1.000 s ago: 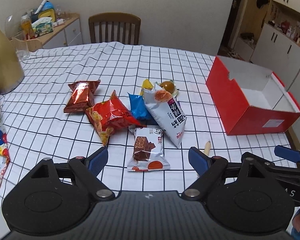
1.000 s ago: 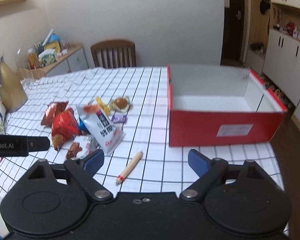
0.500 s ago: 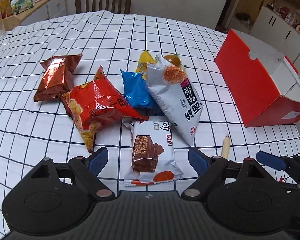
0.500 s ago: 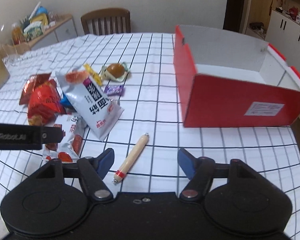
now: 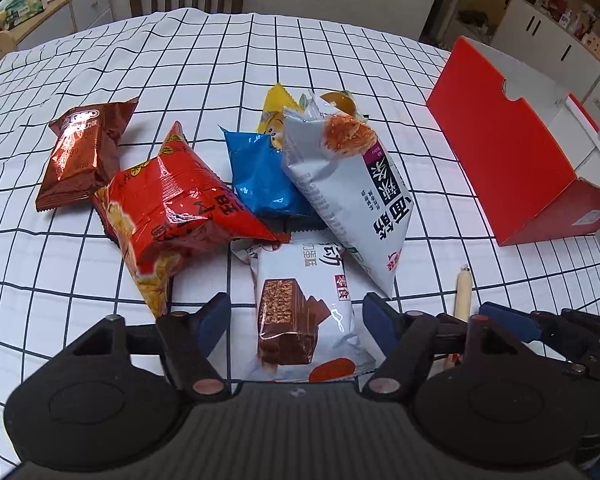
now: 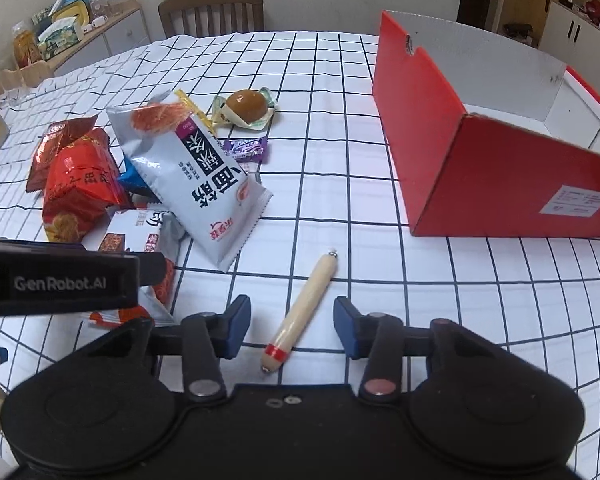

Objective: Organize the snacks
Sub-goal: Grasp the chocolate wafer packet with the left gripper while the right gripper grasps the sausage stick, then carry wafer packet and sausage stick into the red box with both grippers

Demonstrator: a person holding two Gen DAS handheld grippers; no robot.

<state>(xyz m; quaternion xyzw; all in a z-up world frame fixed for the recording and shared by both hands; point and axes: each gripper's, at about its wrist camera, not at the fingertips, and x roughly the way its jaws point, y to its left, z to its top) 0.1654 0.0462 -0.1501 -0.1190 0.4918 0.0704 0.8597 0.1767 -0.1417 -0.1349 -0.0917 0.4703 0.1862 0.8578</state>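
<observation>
L gripper (image 5: pixel 296 316) closing round wafer pack (image 5: pixel 306 316), R gripper (image 6: pixel 290 324) round sausage stick (image 6: pixel 300 310); neither clenched yet; red box (image 6: pixel 496 184) at 2 o'clock awaits.

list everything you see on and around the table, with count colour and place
chocolate bar pack: 1, white, between left claw jaws
sausage stick: 1, tan, between right claw jaws
noodle pack: 1, grey, on pile
chip bag: 1, red, left of pile
brown pack: 1, far left
blue pack: 1, mid-pile
yellow pack: 1, behind pile
wrapped egg: 1, brown
purple candy: 1
box: 1, red, right
chair: 1, wooden
left claw: open, closing
right claw: open, closing
</observation>
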